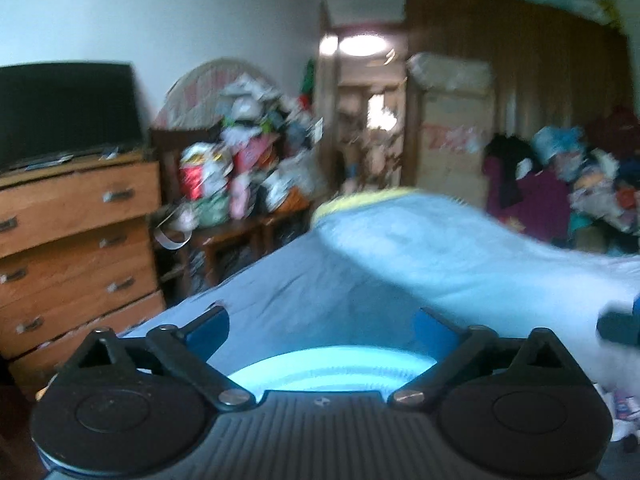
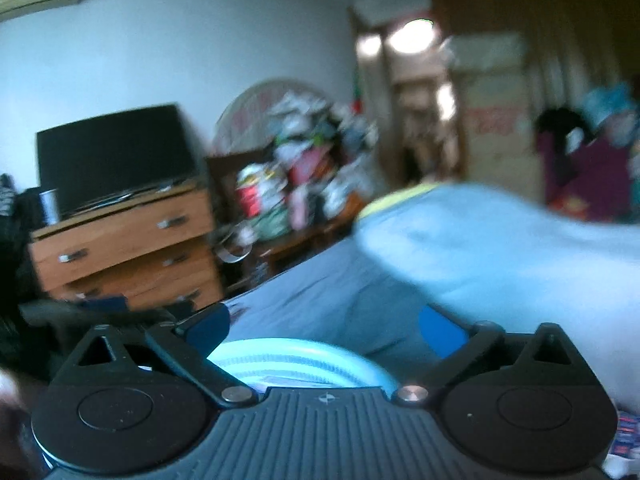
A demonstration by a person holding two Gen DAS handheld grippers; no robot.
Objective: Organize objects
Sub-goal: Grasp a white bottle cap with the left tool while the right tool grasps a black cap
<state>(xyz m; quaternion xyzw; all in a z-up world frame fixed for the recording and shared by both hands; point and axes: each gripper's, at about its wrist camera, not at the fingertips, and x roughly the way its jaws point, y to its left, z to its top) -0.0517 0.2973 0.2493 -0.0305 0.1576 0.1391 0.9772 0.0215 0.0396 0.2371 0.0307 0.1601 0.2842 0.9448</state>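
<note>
Both views are blurred. A pale blue blanket (image 1: pixel 420 236) with a yellow edge lies heaped on a bed covered by a blue sheet (image 1: pixel 280 292). My left gripper (image 1: pixel 322 320) hovers low over the sheet, short of the heap, open wide with nothing between its blue-padded fingers. A dark shape at the right edge (image 1: pixel 616 324) looks like part of the other gripper. In the right wrist view the same blanket (image 2: pixel 500 248) rises ahead and to the right. My right gripper (image 2: pixel 324 324) is also open wide over the sheet (image 2: pixel 320 280), holding nothing.
A wooden chest of drawers (image 1: pixel 80 240) with a dark screen (image 1: pixel 64 112) on top stands left of the bed. Beyond it a table carries a tall pile of bags and clutter (image 1: pixel 248 152). Stacked cardboard boxes (image 1: pixel 452 132), a doorway (image 1: pixel 368 120) and heaped clothes (image 1: pixel 580 184) fill the far side.
</note>
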